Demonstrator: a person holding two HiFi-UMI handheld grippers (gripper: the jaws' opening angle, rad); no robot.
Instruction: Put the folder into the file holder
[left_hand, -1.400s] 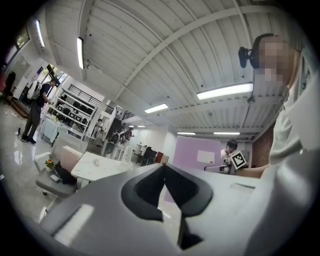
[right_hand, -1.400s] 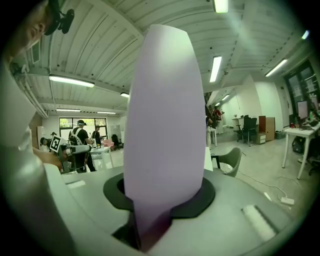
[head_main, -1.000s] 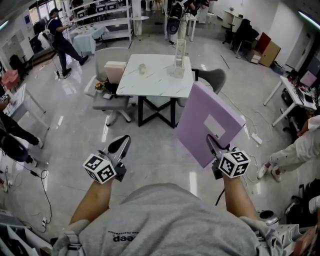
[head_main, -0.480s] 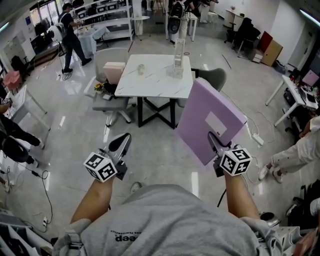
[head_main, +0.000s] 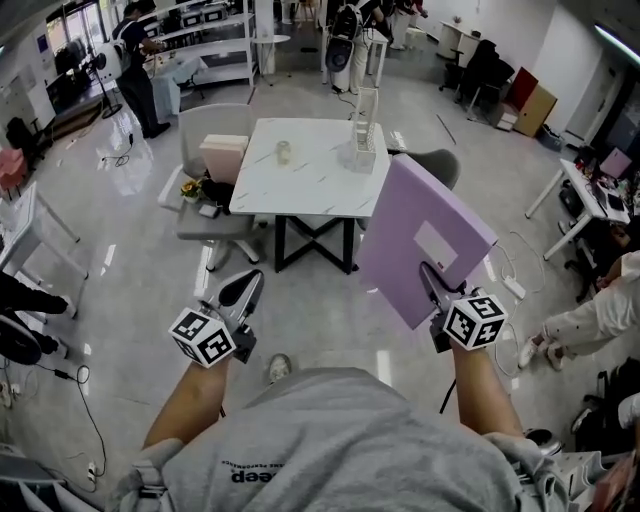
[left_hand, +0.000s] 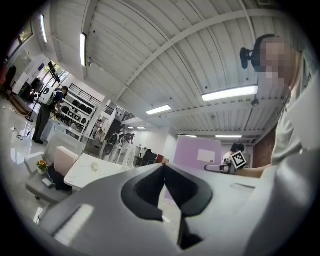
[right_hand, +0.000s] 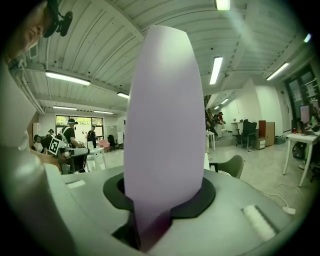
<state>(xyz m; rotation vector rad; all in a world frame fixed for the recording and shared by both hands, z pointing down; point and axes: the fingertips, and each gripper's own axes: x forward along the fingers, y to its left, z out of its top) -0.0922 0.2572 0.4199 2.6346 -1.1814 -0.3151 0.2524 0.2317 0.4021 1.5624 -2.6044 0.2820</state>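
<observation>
My right gripper (head_main: 432, 281) is shut on the lower edge of a purple folder (head_main: 421, 238), which stands upright and tilted in front of me. In the right gripper view the folder (right_hand: 162, 115) rises from between the jaws and hides most of what lies ahead. A clear file holder (head_main: 362, 128) stands on the far right part of the white marble table (head_main: 320, 180), well beyond the folder. My left gripper (head_main: 243, 289) hangs to the left, shut and empty; its own view shows the gripper (left_hand: 163, 167) with tips touching, and the folder (left_hand: 197, 151) off to its right.
A small glass (head_main: 284, 152) stands on the table. A grey chair (head_main: 205, 215) with a beige box (head_main: 224, 155) is at the table's left, and another chair (head_main: 438, 162) is at its right. A person's legs (head_main: 590, 305) show at the right edge. Cables lie on the floor.
Both grippers and the folder have come nearer to the table, which now looks larger and lower in the head view. A shoe has appeared on the floor below me.
</observation>
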